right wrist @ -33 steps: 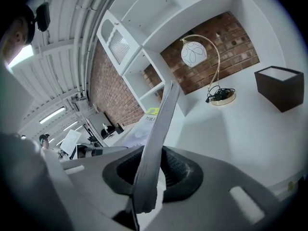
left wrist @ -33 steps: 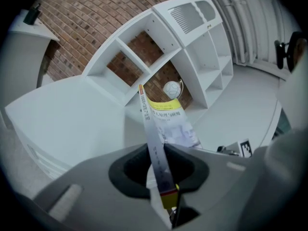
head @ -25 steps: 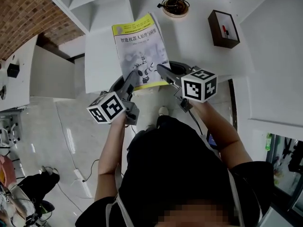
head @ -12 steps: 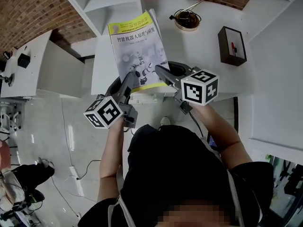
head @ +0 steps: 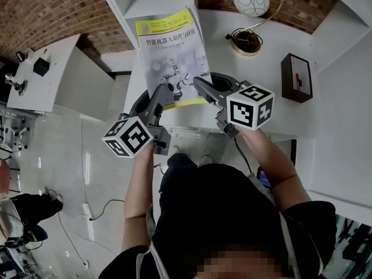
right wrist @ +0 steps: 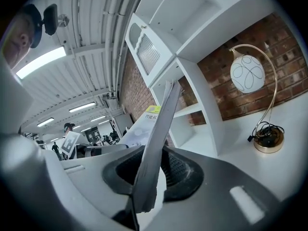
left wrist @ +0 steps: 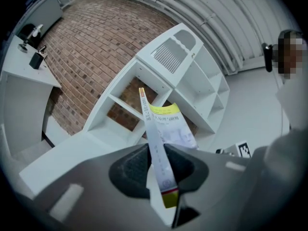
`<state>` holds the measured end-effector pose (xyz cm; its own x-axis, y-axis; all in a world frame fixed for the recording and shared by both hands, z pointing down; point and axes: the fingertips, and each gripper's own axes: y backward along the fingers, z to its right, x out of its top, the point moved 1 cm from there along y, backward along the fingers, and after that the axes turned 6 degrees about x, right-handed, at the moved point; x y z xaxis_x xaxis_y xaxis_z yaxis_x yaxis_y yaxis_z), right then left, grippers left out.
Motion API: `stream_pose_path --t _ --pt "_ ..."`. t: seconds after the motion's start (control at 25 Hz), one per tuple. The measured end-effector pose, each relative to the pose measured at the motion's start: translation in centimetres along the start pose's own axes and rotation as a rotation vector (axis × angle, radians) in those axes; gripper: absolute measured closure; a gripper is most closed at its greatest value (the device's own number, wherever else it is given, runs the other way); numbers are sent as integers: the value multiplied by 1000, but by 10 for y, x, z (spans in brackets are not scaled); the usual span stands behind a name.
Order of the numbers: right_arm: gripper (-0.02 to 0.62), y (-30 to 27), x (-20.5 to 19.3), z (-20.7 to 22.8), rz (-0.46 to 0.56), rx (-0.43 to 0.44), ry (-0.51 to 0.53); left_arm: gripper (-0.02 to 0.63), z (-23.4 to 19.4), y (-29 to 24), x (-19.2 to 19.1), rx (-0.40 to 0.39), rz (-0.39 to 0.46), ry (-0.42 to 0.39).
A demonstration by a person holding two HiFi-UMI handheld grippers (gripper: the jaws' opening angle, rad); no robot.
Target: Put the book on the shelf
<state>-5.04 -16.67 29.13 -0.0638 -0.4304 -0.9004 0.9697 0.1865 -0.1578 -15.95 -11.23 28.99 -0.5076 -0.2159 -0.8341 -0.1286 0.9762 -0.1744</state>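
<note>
The book (head: 172,60) has risen closer to the shelf (head: 156,2) since a second ago, and your left gripper (head: 165,96) and right gripper (head: 201,86) each clamp narrowly on a near corner, keeping it steady in the air.

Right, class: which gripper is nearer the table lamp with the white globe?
Right. The right gripper, shut on the book, is on the side toward the lamp; the left gripper grips the book's other side, farther away.
</note>
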Motion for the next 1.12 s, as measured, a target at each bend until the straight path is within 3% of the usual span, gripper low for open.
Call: stream_pose_path --t 0.4,0.6,1.12 --pt "495 -13 -12 3 76 -44 53 523 -16 -7 3 -69 32 -89" --pt "494 -62 31 12 89 -79 38 523 -43 -35 61 -101 10 -100" --pt "491 -138 72 39 123 -186 31 522 -101 -90 123 -205 -45 -117"
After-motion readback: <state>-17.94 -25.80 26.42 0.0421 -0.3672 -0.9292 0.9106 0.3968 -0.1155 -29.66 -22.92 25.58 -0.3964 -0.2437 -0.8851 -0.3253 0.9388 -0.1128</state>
